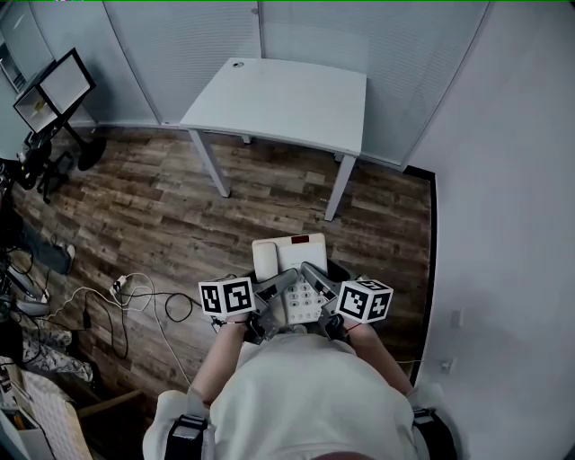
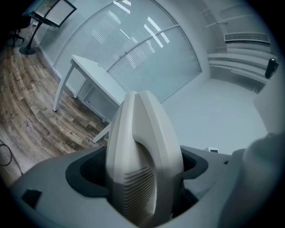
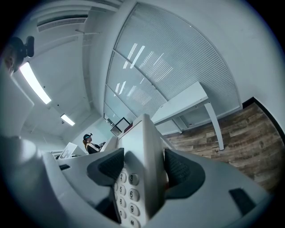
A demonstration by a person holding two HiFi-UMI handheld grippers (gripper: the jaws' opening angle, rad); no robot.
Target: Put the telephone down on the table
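A white desk telephone (image 1: 289,269) with a keypad and a handset hangs in the air in front of my body, above the wooden floor. My left gripper (image 1: 269,289) is shut on its left, handset side, and the phone's ribbed edge (image 2: 142,164) fills the left gripper view between the dark pads. My right gripper (image 1: 313,280) is shut on its right edge; number keys (image 3: 129,196) show between its pads in the right gripper view. The white table (image 1: 278,99) stands ahead of me, apart from the phone.
Cables and a power strip (image 1: 126,292) lie on the floor at the left. Monitors on a stand (image 1: 54,94) are at the far left. A glass partition with blinds (image 1: 296,27) runs behind the table, and a white wall (image 1: 503,225) closes the right. A person (image 3: 91,142) sits in the distance.
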